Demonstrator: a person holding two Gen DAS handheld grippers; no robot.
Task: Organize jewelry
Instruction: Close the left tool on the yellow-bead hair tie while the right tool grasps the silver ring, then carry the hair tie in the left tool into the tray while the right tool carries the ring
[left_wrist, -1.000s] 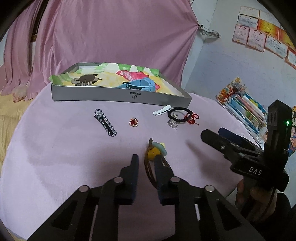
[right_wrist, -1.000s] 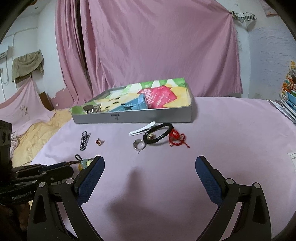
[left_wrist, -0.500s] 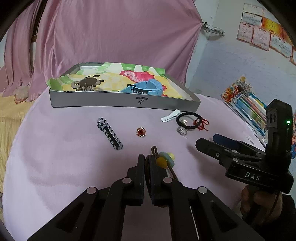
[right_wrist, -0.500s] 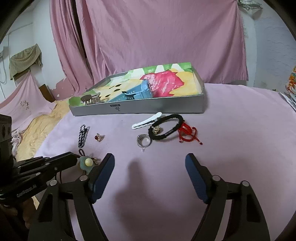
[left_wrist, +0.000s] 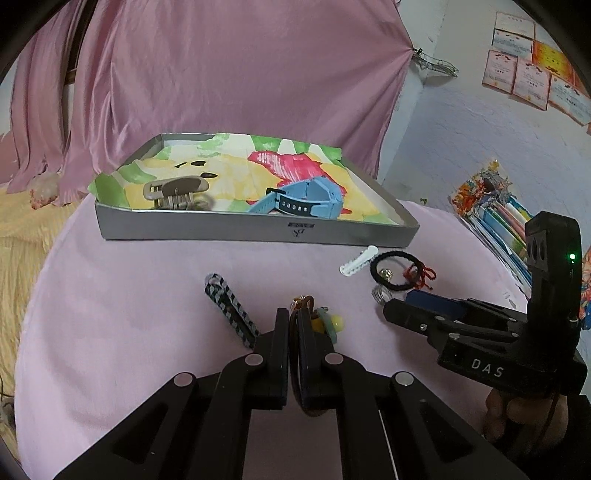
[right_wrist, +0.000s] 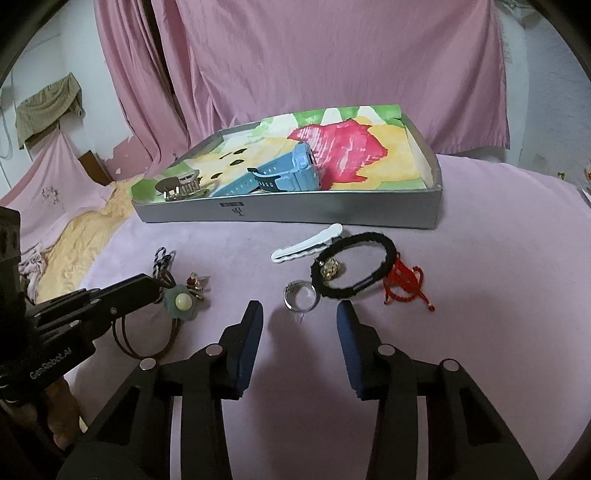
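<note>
The left gripper (left_wrist: 293, 325) is clamped on the brown loop of a hair tie (right_wrist: 147, 341) that carries a pale green and yellow flower charm (right_wrist: 181, 302); in the left wrist view the brown elastic runs up between the two closed fingers and the charm sits just right of their tips, low over the pink tablecloth (left_wrist: 129, 314). A small red-stoned ring (right_wrist: 195, 282) lies just beyond the charm, and a black-and-grey striped hair clip (left_wrist: 231, 312) lies just left of the left gripper. The right gripper (right_wrist: 300, 325) is released, its blue-padded fingers (right_wrist: 251, 339) spread wide and holding nothing, with a silver ring (right_wrist: 301, 297) on the cloth just ahead of the gap. Past that ring lie a black hair band (right_wrist: 354, 271) with a gold charm, a red knotted cord (right_wrist: 404, 282) touching its right side, and a white hair clip (right_wrist: 306, 243) at its left. Behind them stands the grey tray (right_wrist: 295, 214), lined with colourful paper, holding a blue watch (right_wrist: 288, 173) and a brown claw clip (right_wrist: 179, 188). A hand (left_wrist: 517, 417) grips the right tool's handle
</note>
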